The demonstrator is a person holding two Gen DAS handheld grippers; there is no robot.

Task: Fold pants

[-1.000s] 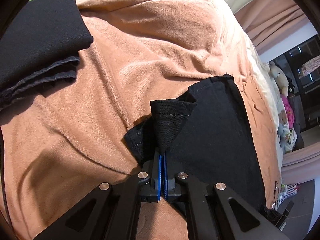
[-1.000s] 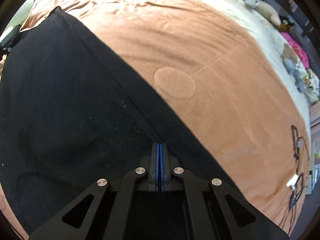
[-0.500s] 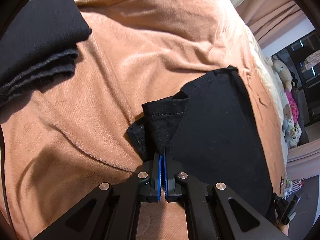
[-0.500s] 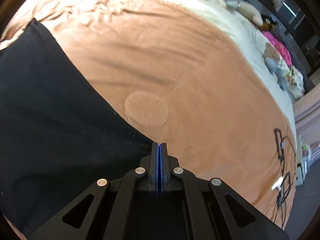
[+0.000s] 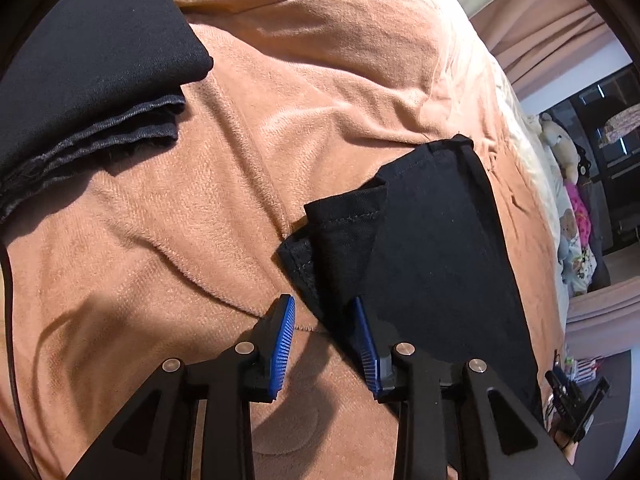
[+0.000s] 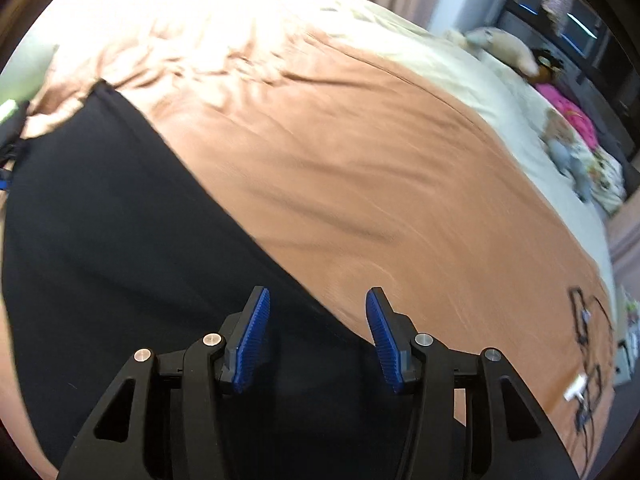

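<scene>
Releasing pants (image 5: pixel 432 248) | both grippers, left (image 5: pixel 324 336) and right (image 6: pixel 318 336), fingers now open after clamping | fold laid on bed (image 5: pixel 200 220).

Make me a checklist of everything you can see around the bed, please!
Surface: orange-brown blanket over a bed, wrinkled.
Job's things: black pants lying flat, one corner bunched and flipped up.
Clutter: folded dark clothes stacked at far left; stuffed toys along the far bed edge.
Grippers: left gripper open at the bunched corner; right gripper open over the pants' edge.
Cables: black cable lying on the blanket.
Surroundings: pink curtains, dark shelving.
</scene>
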